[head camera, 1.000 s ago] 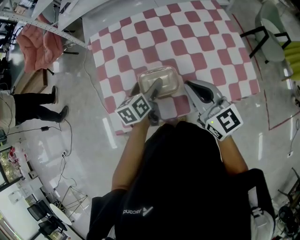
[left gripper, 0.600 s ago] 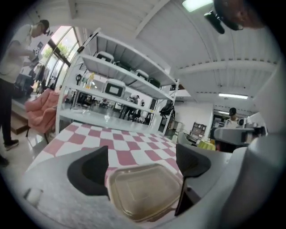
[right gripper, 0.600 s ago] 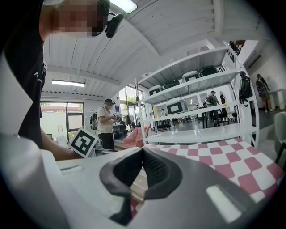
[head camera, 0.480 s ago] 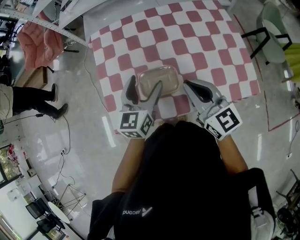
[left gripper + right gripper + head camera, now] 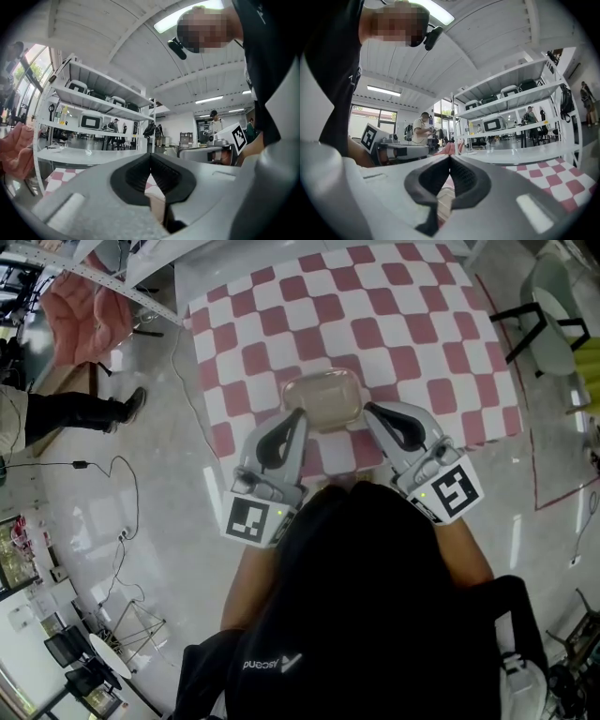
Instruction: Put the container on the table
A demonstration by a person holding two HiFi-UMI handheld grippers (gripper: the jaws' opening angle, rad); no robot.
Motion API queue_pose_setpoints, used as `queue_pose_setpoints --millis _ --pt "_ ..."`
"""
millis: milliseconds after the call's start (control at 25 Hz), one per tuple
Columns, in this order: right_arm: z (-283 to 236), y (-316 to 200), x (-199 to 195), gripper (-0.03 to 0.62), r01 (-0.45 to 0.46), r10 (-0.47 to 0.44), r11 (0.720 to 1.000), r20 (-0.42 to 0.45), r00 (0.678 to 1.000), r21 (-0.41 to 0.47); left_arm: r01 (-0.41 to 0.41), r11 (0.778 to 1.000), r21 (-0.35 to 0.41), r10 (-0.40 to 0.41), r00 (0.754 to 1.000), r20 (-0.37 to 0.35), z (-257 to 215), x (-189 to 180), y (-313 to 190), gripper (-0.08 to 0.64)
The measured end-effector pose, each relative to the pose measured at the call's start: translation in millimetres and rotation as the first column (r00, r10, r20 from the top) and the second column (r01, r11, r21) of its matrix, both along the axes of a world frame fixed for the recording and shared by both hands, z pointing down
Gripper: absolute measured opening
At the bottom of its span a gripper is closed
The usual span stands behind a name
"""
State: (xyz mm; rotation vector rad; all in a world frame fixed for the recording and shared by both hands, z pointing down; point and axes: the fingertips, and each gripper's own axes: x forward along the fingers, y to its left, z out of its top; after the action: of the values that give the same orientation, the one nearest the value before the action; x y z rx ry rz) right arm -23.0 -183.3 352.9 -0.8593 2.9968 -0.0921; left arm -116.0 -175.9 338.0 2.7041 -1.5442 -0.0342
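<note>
A clear, lidded, beige-tinted container (image 5: 322,399) rests near the front edge of the red-and-white checkered table (image 5: 422,324). My left gripper (image 5: 300,414) is just off the container's near left corner, jaws shut with nothing between them. My right gripper (image 5: 369,410) is by the near right corner, also shut and empty. In the left gripper view the left gripper (image 5: 150,155) has its dark pads pressed together, pointing level over the table. In the right gripper view the right gripper (image 5: 450,157) has its pads closed in the same way. Neither gripper touches the container.
A metal shelf rack (image 5: 93,122) stands beyond the table's far side. On the floor at the left are a standing person (image 5: 56,413), a pink cloth (image 5: 80,315) and cables (image 5: 122,474). A chair (image 5: 544,296) sits to the table's right.
The left gripper's jaws stood open at the container's near left corner; they have come off it, pulled back towards me, rolled and shut. The container stays on the table. The right gripper held still.
</note>
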Motion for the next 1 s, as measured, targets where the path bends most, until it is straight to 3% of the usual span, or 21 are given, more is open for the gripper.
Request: queue_pose_setpoints --millis 200,1000 --pt "-10.8 9.3 -10.1 0.003 -0.006 0.005 1.0 0.026 1.0 0.013 -0.005 0.999 0.032 0.004 1.0 0.021 -8.7 -3.0 12.7 0.011" --pt "-13.4 23.7 -19.9 0.003 -0.001 0.001 1.0 0.007 1.0 0.018 -0.018 0.999 0.033 0.019 1.0 -0.009 -10.1 -10.4 24.3 0.011"
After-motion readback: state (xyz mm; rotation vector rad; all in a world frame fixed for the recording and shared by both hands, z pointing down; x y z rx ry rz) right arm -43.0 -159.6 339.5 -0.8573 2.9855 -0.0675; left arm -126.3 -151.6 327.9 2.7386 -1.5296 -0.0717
